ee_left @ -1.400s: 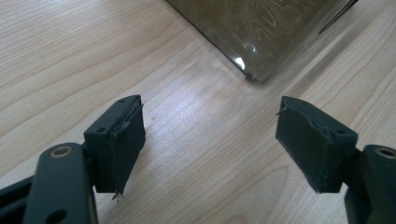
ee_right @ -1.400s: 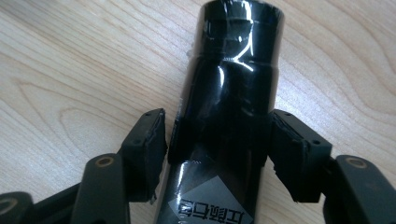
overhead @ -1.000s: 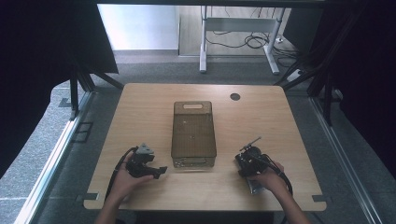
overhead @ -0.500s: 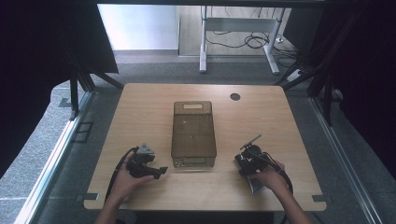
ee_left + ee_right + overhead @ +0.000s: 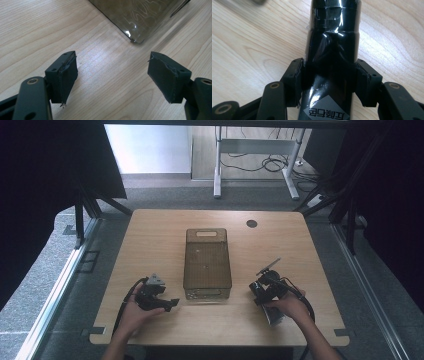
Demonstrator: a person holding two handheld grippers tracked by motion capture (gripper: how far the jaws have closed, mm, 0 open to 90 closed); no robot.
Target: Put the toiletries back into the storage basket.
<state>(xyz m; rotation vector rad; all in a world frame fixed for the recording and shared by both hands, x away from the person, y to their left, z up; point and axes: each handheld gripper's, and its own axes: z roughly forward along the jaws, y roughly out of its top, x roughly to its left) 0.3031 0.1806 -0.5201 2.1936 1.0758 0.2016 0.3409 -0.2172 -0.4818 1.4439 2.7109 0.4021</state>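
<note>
A glossy black bottle point(image 5: 334, 30) with a grey label lies on the wooden table point(image 5: 150, 235), pointing away between my right gripper's point(image 5: 329, 80) jaws. Both pads press on its sides, and the jaws have just been closing on it. In the high view the right gripper point(image 5: 264, 291) sits right of a smoky see-through bin point(image 5: 207, 265) that looks empty. My left gripper point(image 5: 112, 75) rests low over bare wood with its jaws wide apart and nothing between them. The bin's near corner point(image 5: 136, 40) lies just ahead of it. From above, the left gripper point(image 5: 167, 303) is by the bin's near left corner.
A round dark hole point(image 5: 251, 223) marks the table's far right part. Grey floor surrounds the table, a white desk frame point(image 5: 250, 150) with cables stands beyond it, and dark curtains hang at both sides.
</note>
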